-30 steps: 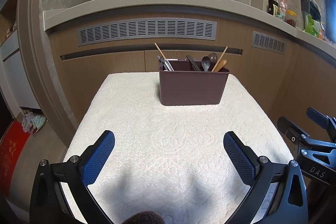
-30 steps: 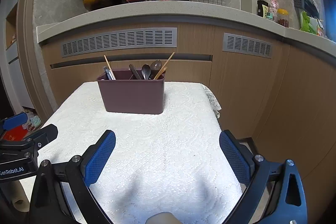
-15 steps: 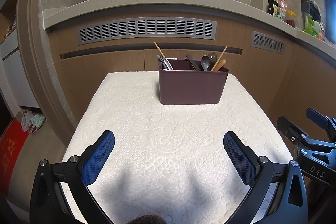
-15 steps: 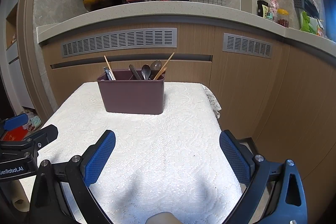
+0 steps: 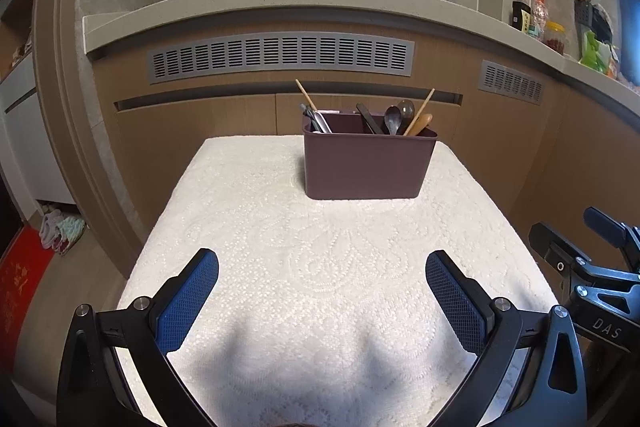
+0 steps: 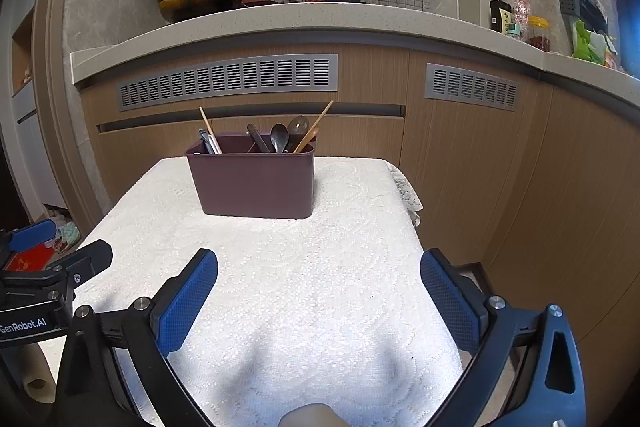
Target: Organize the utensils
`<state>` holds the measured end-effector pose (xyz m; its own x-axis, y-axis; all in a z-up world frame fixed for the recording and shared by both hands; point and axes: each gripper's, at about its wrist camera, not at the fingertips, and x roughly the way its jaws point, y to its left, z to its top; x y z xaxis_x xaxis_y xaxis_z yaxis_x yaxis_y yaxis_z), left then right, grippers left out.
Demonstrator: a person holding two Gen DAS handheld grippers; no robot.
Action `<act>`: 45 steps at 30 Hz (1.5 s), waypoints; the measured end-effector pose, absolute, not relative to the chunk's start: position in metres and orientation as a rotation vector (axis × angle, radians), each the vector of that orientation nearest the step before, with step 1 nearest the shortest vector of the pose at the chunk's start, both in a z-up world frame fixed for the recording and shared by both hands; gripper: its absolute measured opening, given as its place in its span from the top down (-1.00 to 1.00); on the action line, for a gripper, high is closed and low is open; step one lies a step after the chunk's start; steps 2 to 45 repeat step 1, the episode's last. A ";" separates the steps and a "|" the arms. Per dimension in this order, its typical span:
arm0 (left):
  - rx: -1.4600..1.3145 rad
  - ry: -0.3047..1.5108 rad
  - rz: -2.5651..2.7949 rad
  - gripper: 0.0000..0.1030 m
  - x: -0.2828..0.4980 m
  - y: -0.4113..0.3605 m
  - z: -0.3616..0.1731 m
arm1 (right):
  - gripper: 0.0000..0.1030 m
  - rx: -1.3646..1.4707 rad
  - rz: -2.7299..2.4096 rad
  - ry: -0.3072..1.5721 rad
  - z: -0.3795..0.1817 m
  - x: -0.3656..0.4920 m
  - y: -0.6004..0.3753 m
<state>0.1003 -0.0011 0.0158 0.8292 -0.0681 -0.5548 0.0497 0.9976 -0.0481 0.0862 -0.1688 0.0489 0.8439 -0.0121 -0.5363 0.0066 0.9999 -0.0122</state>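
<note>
Nothing has moved since a second ago: both tongs hover where they were, caddy and utensils unchanged

Left wrist view: my left gripper (image 5: 322, 281) is spread wide with nothing between the blue pads (image 5: 188, 301), low over the near end of the lace-clothed table (image 5: 248, 211). Maroon utensil caddy (image 5: 369, 155) stands upright at the far end, well apart from the tongs. It has compartments: one chopstick (image 5: 306, 95) plus some metal handles lean in the left one, a dark handle, two metal spoons (image 5: 394, 119), another chopstick and a wooden spoon (image 5: 423, 121) in the right. Everything leans on the rim because the handles stick out well above the walls. My right gripper's fingers (image 5: 604, 223) poke in at the right edge, beside the table

Right wrist view: right gripper (image 6: 318, 281) also released, empty, over the near right part of the table. Caddy (image 6: 254, 183) sits left of centre here. This view adds the cloth's lace edge (image 6: 408, 191) hanging off the right side and my left gripper (image 6: 60, 251) at the left edge. Left view alone shows the floor clutter left of the table

No loose utensils on the cloth in either view, so I judge sorting is done and both tongs are parked back clear of the caddy
</note>
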 end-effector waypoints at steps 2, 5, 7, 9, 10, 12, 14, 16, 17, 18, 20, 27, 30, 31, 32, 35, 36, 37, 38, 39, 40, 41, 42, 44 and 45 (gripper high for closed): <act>-0.031 0.587 -0.058 -0.99 0.100 0.000 0.016 | -0.96 -0.009 -0.010 0.566 0.049 0.086 -0.169; -0.031 0.587 -0.058 -0.99 0.100 0.000 0.016 | -0.96 -0.009 -0.010 0.566 0.049 0.086 -0.169; -0.031 0.587 -0.058 -0.99 0.100 0.000 0.016 | -0.96 -0.009 -0.010 0.566 0.049 0.086 -0.169; -0.031 0.587 -0.058 -0.99 0.100 0.000 0.016 | -0.96 -0.009 -0.010 0.566 0.049 0.086 -0.169; -0.031 0.587 -0.058 -0.99 0.100 0.000 0.016 | -0.96 -0.009 -0.010 0.566 0.049 0.086 -0.169; -0.031 0.587 -0.058 -0.99 0.100 0.000 0.016 | -0.96 -0.009 -0.010 0.566 0.049 0.086 -0.169; -0.031 0.587 -0.058 -0.99 0.100 0.000 0.016 | -0.96 -0.009 -0.010 0.566 0.049 0.086 -0.169; -0.031 0.587 -0.058 -0.99 0.100 0.000 0.016 | -0.96 -0.009 -0.010 0.566 0.049 0.086 -0.169; -0.031 0.587 -0.058 -0.99 0.100 0.000 0.016 | -0.96 -0.009 -0.010 0.566 0.049 0.086 -0.169; -0.031 0.587 -0.058 -0.99 0.100 0.000 0.016 | -0.96 -0.009 -0.010 0.566 0.049 0.086 -0.169; -0.031 0.587 -0.058 -0.99 0.100 0.000 0.016 | -0.96 -0.009 -0.010 0.566 0.049 0.086 -0.169; -0.031 0.587 -0.058 -0.99 0.100 0.000 0.016 | -0.96 -0.009 -0.010 0.566 0.049 0.086 -0.169; -0.031 0.587 -0.058 -0.99 0.100 0.000 0.016 | -0.96 -0.009 -0.010 0.566 0.049 0.086 -0.169; -0.031 0.587 -0.058 -0.99 0.100 0.000 0.016 | -0.96 -0.009 -0.010 0.566 0.049 0.086 -0.169; -0.031 0.587 -0.058 -0.99 0.100 0.000 0.016 | -0.96 -0.009 -0.010 0.566 0.049 0.086 -0.169; -0.031 0.587 -0.058 -0.99 0.100 0.000 0.016 | -0.96 -0.009 -0.010 0.566 0.049 0.086 -0.169; -0.031 0.587 -0.058 -0.99 0.100 0.000 0.016 | -0.96 -0.009 -0.010 0.566 0.049 0.086 -0.169; -0.031 0.587 -0.058 -0.99 0.100 0.000 0.016 | -0.96 -0.009 -0.010 0.566 0.049 0.086 -0.169; -0.031 0.587 -0.058 -0.99 0.100 0.000 0.016 | -0.96 -0.009 -0.010 0.566 0.049 0.086 -0.169; -0.031 0.587 -0.058 -0.99 0.100 0.000 0.016 | -0.96 -0.009 -0.010 0.566 0.049 0.086 -0.169; -0.031 0.587 -0.058 -0.99 0.100 0.000 0.016 | -0.96 -0.009 -0.010 0.566 0.049 0.086 -0.169; -0.031 0.587 -0.058 -0.99 0.100 0.000 0.016 | -0.96 -0.009 -0.010 0.566 0.049 0.086 -0.169; -0.031 0.587 -0.058 -0.99 0.100 0.000 0.016 | -0.96 -0.009 -0.010 0.566 0.049 0.086 -0.169; -0.031 0.587 -0.058 -0.99 0.100 0.000 0.016 | -0.96 -0.009 -0.010 0.566 0.049 0.086 -0.169; -0.031 0.587 -0.058 -0.99 0.100 0.000 0.016 | -0.96 -0.009 -0.010 0.566 0.049 0.086 -0.169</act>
